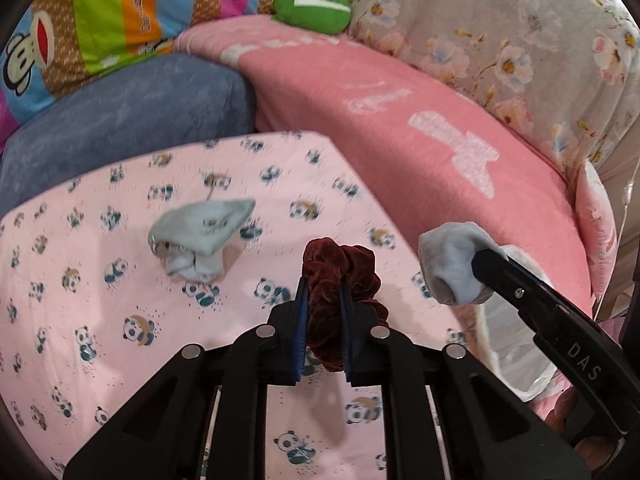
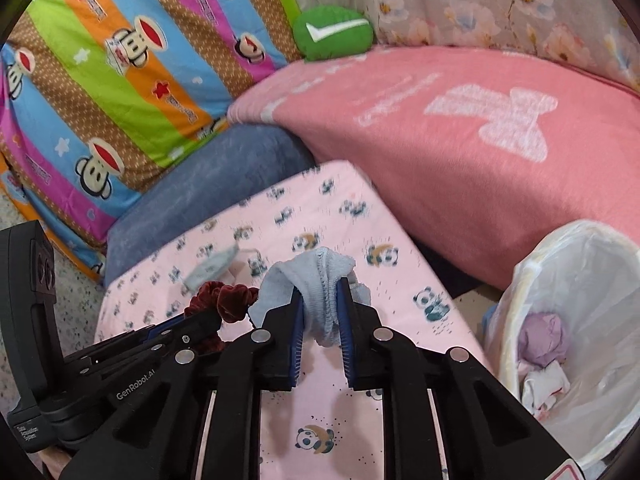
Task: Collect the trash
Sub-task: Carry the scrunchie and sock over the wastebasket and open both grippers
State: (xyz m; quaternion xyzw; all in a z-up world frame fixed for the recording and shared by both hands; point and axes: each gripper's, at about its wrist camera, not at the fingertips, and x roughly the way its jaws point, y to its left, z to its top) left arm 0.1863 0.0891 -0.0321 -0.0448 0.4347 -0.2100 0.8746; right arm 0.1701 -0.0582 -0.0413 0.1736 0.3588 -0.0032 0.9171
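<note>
My left gripper [image 1: 323,286] is shut on a dark red velvet scrunchie [image 1: 340,276], held above the pink panda sheet [image 1: 100,320]. My right gripper [image 2: 320,292] is shut on a light blue sock [image 2: 316,280]; it also shows in the left wrist view [image 1: 452,264] at the right. The scrunchie [image 2: 224,300] and left gripper show left of it. A grey face mask [image 1: 200,236] lies crumpled on the sheet ahead of the left gripper; it shows in the right wrist view [image 2: 212,266]. A bin with a white liner [image 2: 592,280] stands to the right, holding purple and white scraps [image 2: 544,340].
A pink blanket [image 1: 420,128] lies behind the sheet, a blue cushion [image 1: 120,120] to its left. A striped monkey-print quilt [image 2: 120,80], a green plush [image 2: 332,32] and a floral cloth [image 1: 520,40] line the back. Speckled floor [image 2: 76,296] shows at left.
</note>
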